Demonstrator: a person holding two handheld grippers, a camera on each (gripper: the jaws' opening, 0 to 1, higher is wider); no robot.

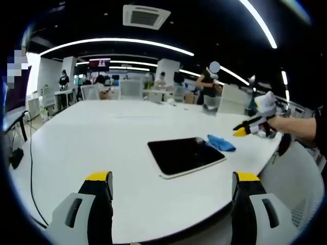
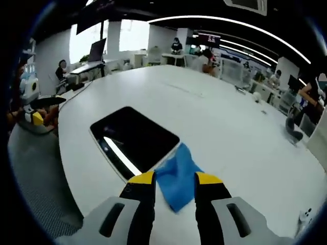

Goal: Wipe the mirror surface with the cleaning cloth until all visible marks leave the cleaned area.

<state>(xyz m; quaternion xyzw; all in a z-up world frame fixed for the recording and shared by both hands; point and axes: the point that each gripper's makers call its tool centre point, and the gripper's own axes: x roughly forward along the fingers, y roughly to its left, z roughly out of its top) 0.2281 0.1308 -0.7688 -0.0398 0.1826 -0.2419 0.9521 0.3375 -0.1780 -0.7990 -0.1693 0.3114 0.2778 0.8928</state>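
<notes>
Mirror (image 1: 185,155) lies flat on the big white table (image 1: 97,138). It is a flat rectangle with round corners, dark and shiny, with a thin pale edge all around. In the right gripper view the mirror (image 2: 134,139) shows a bright white stripe, which is a ceiling light shining back from the glass.

A blue cloth (image 1: 221,142) sits at the mirror's far corner. It looks soft and crumpled. In the right gripper view the cloth (image 2: 176,178) lies partly on the mirror's near corner and partly on the table.

The table top is smooth and plain, with a curved edge.

The left gripper (image 1: 171,185) has gray jaws with yellow tips. The jaws are spread wide apart and hold nothing. They hang over the near side of the table, a little way from the mirror.

The right gripper (image 2: 174,179) has the same yellow tips. Its jaws are close together but a gap shows between them, and the cloth lies in that gap. I cannot tell if the tips touch the cloth or hang just above it. In the left gripper view the right gripper (image 1: 245,127) comes in from the right, held by a hand in a white glove (image 1: 266,104), near the cloth.
</notes>
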